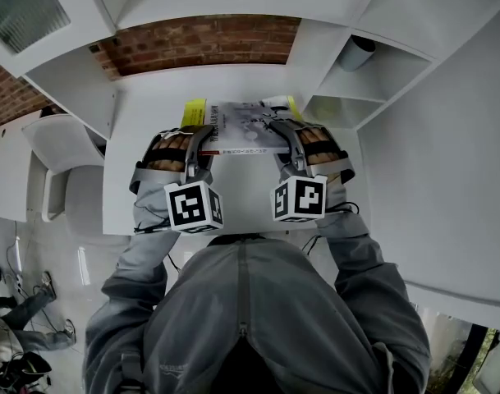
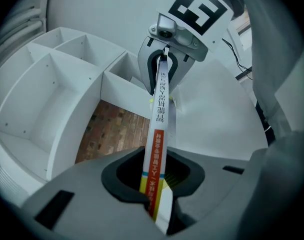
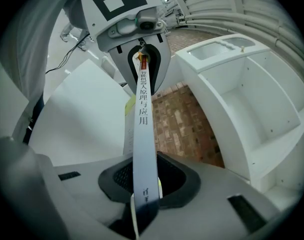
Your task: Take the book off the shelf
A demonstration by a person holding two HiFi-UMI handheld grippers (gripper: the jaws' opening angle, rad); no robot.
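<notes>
Book in a two-handed hold: the left gripper (image 1: 202, 135) and the right gripper (image 1: 281, 130) are each closed on one end of a slim book (image 1: 245, 130). It hangs level between them, cover up, with its printed spine toward the person. It is over the far part of the white surface (image 1: 233, 199), in front of the brick wall (image 1: 200, 43), and sits in none of the compartments of the white shelf (image 1: 352, 84) to the right. No view settles whether its underside touches the surface.

The left gripper view shows the spine (image 2: 159, 114) running from the left gripper (image 2: 154, 186), where the jaws press flat on it, to the right gripper (image 2: 165, 66) at the far end. The right gripper view mirrors this – the book (image 3: 142, 114) is pinched in the right gripper (image 3: 142, 186) and reaches to the left gripper (image 3: 142, 59).

The risks lie in the hold itself. Both grips bite only the ends, near the spine, so the free pages may sag or fan open on the far side. If the two hands drift apart or turn unevenly, one end could pull out and the book would swing down from the other. Yellow edges (image 1: 193, 112) show at the far corners (what they are is unclear) and could catch or slide loose.
</notes>
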